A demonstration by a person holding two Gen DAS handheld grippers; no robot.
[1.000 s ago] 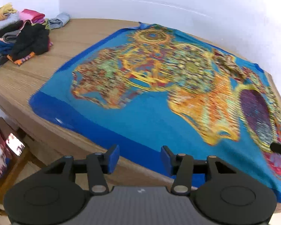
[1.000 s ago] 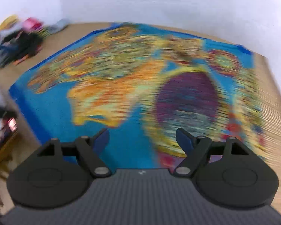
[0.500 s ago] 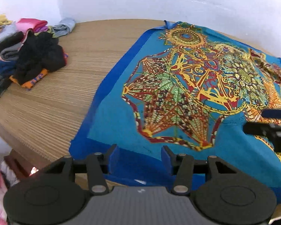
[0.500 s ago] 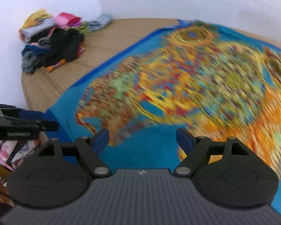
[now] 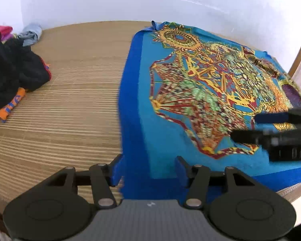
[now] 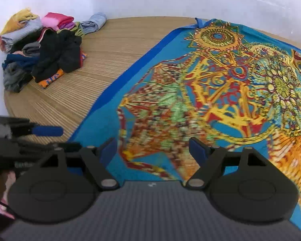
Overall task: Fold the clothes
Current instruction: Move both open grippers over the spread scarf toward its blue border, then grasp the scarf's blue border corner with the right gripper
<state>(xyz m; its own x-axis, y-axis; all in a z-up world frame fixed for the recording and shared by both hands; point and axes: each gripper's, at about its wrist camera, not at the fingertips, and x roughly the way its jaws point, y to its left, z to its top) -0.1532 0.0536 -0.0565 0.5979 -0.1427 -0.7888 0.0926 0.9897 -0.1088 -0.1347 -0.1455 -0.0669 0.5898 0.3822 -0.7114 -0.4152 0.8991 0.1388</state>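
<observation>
A large blue cloth (image 5: 170,120) (image 6: 210,100) with a yellow, red and green pattern lies spread flat on the wooden table (image 5: 70,100). My left gripper (image 5: 148,169) hovers at the cloth's near left corner. Its jaws are opening, with the dark blue border between them and the pads not pressing on it. My right gripper (image 6: 152,150) stands open just above the cloth's near edge, a little to the right of the left one. The right gripper (image 5: 245,127) also shows at the right of the left wrist view. The left gripper (image 6: 68,138) shows at the left of the right wrist view.
A pile of unfolded and folded clothes (image 6: 46,50) (image 5: 10,70) sits at the table's far left by the white wall, with a rolled grey garment (image 5: 31,34) beside it. Bare wood (image 6: 110,50) lies between the pile and the cloth. The table's edge runs just below the grippers.
Both grippers have swept left along the cloth's near edge. The left one now sits at the near left corner with wider jaws, and the right one is close beside it.
</observation>
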